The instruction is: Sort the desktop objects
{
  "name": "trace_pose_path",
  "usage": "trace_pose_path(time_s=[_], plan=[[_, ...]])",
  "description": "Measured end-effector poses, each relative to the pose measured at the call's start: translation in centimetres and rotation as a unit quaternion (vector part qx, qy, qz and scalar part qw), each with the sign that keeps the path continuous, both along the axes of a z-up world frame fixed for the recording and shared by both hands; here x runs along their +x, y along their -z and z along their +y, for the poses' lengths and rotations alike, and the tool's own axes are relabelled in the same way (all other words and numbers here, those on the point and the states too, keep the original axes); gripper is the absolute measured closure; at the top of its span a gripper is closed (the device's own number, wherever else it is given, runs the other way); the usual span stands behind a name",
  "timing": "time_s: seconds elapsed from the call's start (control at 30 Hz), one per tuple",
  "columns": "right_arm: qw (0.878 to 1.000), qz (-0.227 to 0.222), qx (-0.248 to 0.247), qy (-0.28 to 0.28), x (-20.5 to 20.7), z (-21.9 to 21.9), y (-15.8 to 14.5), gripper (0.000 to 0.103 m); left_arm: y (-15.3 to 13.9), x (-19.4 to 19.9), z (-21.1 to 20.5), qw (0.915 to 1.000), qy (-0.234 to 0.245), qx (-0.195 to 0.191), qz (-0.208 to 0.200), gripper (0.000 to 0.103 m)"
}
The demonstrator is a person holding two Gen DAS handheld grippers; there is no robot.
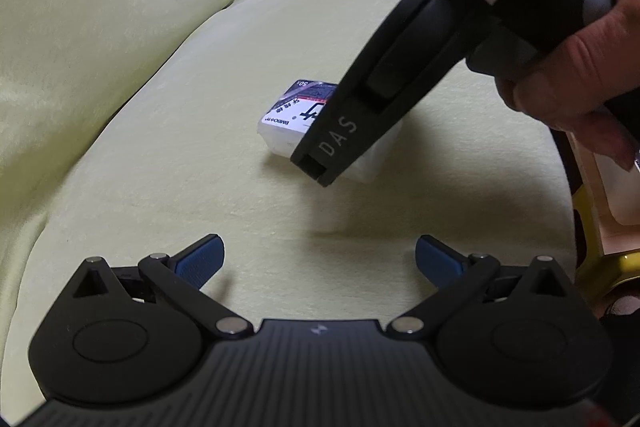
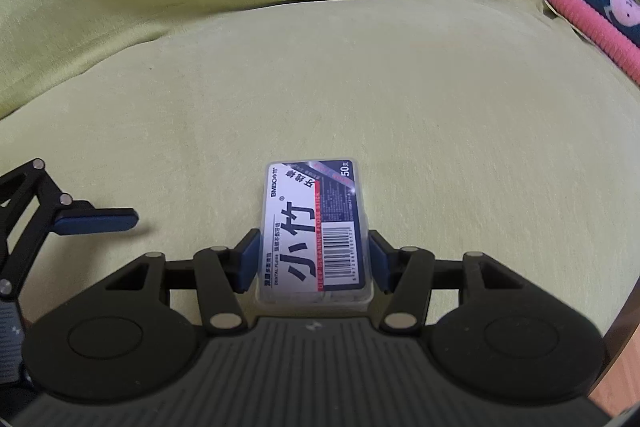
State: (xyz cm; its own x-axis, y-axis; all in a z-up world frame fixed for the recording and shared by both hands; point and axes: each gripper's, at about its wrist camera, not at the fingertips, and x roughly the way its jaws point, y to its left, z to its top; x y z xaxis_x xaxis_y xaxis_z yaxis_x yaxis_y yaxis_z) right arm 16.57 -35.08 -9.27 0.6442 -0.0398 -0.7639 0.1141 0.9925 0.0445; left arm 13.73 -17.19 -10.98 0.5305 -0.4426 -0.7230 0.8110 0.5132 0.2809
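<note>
Yellow-green cushion (image 2: 360,87) underneath | dental floss box (image 2: 316,231) at 6 o'clock, clamped by right gripper (image 2: 314,259) across long sides | probably light, rigid, slippery plastic | left gripper (image 1: 320,259) spread wide, holding nothing

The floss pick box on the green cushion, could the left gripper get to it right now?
Probably not cleanly. The left gripper is open with bare cushion ahead, but the right gripper already straddles the floss pick box, its body covering the near side.
</note>
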Motion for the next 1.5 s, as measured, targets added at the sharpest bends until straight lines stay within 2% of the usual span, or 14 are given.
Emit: trace_pose_path(time_s=[0.37, 0.83, 1.1, 1.5], plan=[[1.000, -0.018, 0.020, 0.011, -3.8, 0.0, -2.3, 0.052, -1.3, -2.7, -1.5, 0.9994, 0.034, -0.001, -0.012, 0.000], [0.997, -0.046, 0.032, 0.057, -11.6, -1.7, -5.3, 0.051, -3.2, -7.9, -4.9, 0.9940, 0.103, -0.002, -0.036, 0.000], [0.993, -0.056, 0.039, 0.098, -16.9, -3.6, -5.7, 0.051, -3.7, -11.0, -7.8, 0.9877, 0.150, 0.001, -0.045, 0.000], [0.980, -0.068, 0.049, 0.180, -25.6, -7.1, -5.5, 0.051, -3.7, -17.7, -13.8, 0.9716, 0.231, 0.003, -0.050, 0.000]])
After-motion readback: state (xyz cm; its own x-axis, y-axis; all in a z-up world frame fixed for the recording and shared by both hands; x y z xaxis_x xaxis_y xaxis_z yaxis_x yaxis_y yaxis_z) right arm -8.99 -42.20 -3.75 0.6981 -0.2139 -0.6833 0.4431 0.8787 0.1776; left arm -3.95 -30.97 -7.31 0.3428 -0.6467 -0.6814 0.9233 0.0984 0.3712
